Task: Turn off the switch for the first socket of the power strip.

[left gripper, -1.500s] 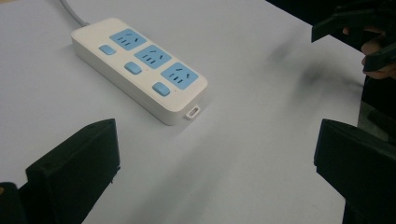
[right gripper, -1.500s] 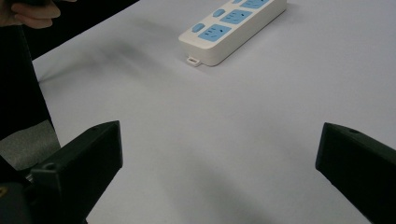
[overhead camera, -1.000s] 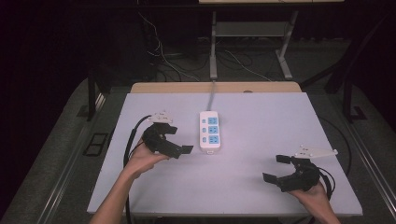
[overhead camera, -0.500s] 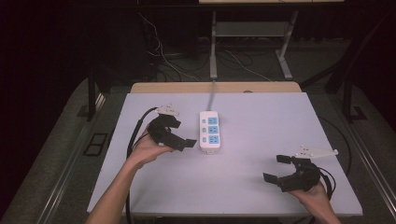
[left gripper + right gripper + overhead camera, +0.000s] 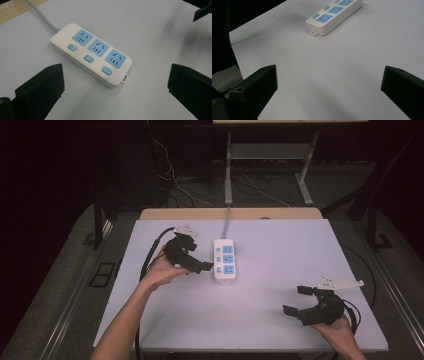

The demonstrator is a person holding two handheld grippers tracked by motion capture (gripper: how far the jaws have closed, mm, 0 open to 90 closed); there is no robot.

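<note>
A white power strip [image 5: 224, 260] with three blue sockets and three blue switches lies left of the middle of the white table [image 5: 280, 250]. My left gripper [image 5: 200, 256] hovers just left of the strip, open, with its nearer jaw almost at the strip's side. In the left gripper view the power strip [image 5: 91, 53] lies ahead between the wide-apart jaws of the left gripper [image 5: 115, 92], which hold nothing. My right gripper [image 5: 298, 300] rests open near the table's front right corner, well away from the strip. From the right gripper [image 5: 329, 92], the power strip [image 5: 334, 15] lies far ahead.
The strip's grey cable [image 5: 227, 227] runs back over a wooden edge [image 5: 230, 213] at the table's rear. Loose cables [image 5: 170, 175] and a metal stand [image 5: 270, 150] sit on the dark floor beyond. Bare table surface [image 5: 240, 310] lies between the two grippers.
My left gripper has moved forward and to the right, closing in on the power strip's left side. The right gripper has stayed where it was.
</note>
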